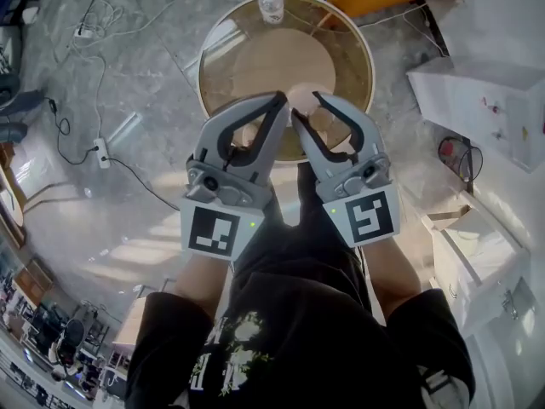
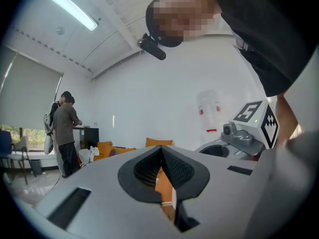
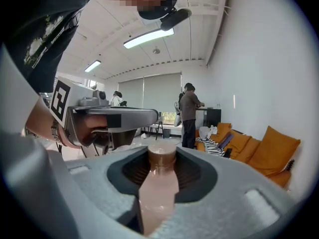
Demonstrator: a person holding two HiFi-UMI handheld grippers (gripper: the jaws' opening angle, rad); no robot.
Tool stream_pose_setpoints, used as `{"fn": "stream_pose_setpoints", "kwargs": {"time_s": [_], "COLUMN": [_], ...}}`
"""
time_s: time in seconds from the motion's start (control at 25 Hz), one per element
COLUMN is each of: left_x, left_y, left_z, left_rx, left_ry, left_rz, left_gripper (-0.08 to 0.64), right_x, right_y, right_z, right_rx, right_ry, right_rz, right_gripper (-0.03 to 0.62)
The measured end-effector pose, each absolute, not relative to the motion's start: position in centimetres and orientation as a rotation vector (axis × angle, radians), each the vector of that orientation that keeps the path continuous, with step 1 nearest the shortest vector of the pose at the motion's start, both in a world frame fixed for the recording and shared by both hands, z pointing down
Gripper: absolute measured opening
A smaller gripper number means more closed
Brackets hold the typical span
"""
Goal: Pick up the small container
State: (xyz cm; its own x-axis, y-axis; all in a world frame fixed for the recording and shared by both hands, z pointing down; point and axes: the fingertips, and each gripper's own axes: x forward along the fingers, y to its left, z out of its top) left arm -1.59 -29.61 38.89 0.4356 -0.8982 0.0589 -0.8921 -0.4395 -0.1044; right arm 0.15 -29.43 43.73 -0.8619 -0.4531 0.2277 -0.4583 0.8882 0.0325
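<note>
The small container, a pinkish-brown bottle with a brown cap, is held high above the round table. My right gripper is shut on it. In the right gripper view the small container stands upright between the dark pads of the right gripper. Just left of the container, the left gripper has its fingertips together. The left gripper view shows the left gripper shut with nothing in it. The two grippers are side by side, their tips nearly touching.
Below is a round wooden table with a clear bottle at its far edge. White boxes stand to the right, and a power strip with cables lies on the floor at left. People stand by an orange sofa.
</note>
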Motion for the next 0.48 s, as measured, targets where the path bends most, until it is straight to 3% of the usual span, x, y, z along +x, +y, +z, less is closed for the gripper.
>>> {"fn": "stream_pose_setpoints", "kwargs": {"time_s": [0.48], "left_x": [1.4], "left_y": [-25.2], "left_z": [28.4], "left_rx": [-2.576], "left_ry": [1.636], "left_rz": [-0.147], "left_gripper": [0.014], "right_x": [3.4], "right_y": [-25.7], "right_z": [33.0], "right_rx": [0.643], "right_ry": [-2.85], "right_rz": [0.012], "right_gripper": [0.127]}}
